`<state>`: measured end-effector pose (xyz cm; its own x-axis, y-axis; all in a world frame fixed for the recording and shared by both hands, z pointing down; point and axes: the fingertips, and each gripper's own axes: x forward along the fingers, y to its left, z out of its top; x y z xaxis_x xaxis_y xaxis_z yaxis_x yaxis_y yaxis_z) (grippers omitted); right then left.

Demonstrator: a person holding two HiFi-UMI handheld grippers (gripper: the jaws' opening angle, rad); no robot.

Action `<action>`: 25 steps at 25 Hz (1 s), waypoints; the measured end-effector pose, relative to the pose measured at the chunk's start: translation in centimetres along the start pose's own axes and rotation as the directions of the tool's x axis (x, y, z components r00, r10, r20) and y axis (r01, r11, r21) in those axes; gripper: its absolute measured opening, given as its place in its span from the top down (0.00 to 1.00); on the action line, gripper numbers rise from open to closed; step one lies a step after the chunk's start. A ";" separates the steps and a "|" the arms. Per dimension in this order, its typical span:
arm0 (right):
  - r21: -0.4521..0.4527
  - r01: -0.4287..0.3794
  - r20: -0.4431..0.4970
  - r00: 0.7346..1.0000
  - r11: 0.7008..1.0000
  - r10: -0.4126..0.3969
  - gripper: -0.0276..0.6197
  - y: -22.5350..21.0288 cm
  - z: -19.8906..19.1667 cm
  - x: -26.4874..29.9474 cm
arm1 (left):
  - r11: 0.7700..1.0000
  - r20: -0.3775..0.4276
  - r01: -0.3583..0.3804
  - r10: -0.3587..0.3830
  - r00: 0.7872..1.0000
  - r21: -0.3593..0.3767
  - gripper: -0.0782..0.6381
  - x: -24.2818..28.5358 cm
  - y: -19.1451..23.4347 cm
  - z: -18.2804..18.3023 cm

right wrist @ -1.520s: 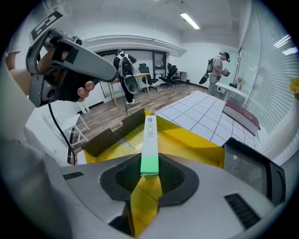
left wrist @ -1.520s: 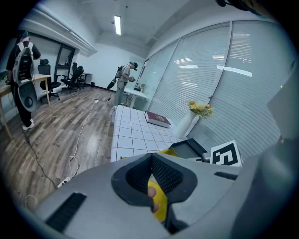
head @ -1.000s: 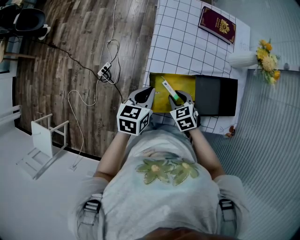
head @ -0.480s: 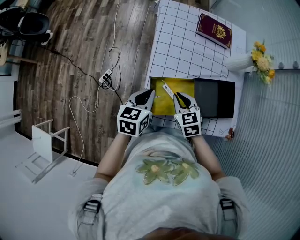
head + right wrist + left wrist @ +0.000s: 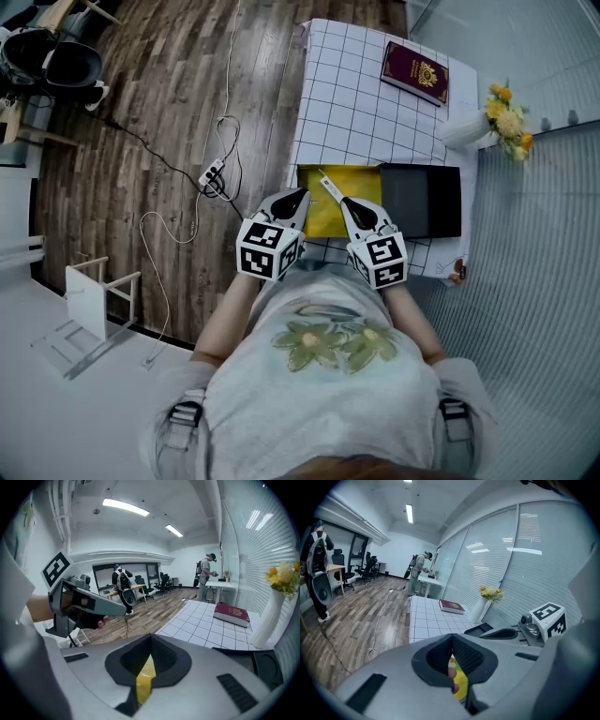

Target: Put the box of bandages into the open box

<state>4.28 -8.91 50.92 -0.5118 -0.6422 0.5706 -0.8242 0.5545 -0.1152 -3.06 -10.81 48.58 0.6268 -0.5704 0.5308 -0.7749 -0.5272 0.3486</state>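
Observation:
The bandage box (image 5: 330, 186), slim and white with a green end, lies slanted inside the open yellow box (image 5: 364, 184) on the gridded tablecloth. The yellow box's black lid (image 5: 422, 200) lies beside it on the right. My right gripper (image 5: 343, 201) hovers over the box's near edge. Its jaws have just been closing and now stand shut with nothing between them; in the right gripper view (image 5: 150, 637) only yellow shows through the slit. My left gripper (image 5: 302, 194) hangs by the box's near-left corner, shut and empty; its own view (image 5: 452, 637) shows the same.
A dark red booklet (image 5: 415, 72) lies at the table's far end. A white vase of yellow flowers (image 5: 469, 127) stands at the right edge. A power strip with cables (image 5: 211, 172) and a white stool (image 5: 94, 286) are on the wooden floor at left.
Both grippers have drawn back and up from the yellow box, the right one more. The right jaws have closed on nothing. The bandage box stays lying in the yellow box.

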 end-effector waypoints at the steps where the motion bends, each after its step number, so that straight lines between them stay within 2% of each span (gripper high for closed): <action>1: -0.005 -0.004 0.000 1.000 1.000 0.004 0.95 0.2 -0.1 -0.2 | 1.000 0.000 0.003 -0.003 1.000 0.004 0.88 -0.1 -0.2 0.0; 15: -0.105 -0.005 0.016 1.000 0.995 0.006 0.95 2.1 -0.6 -2.5 | 0.994 -0.038 0.060 -0.057 0.998 0.095 0.88 -1.9 -3.5 -1.9; 25: -0.116 0.006 0.028 1.000 0.993 -0.002 0.95 3.1 -1.4 -4.0 | 0.994 -0.025 0.052 -0.050 0.998 0.097 0.88 -3.0 -4.4 -2.8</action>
<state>4.07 -3.88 49.41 -0.5164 -0.6581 0.5479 -0.7932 0.6087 -0.0166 -1.78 -5.01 47.60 0.6622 -0.5274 0.5323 -0.7299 -0.6146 0.2991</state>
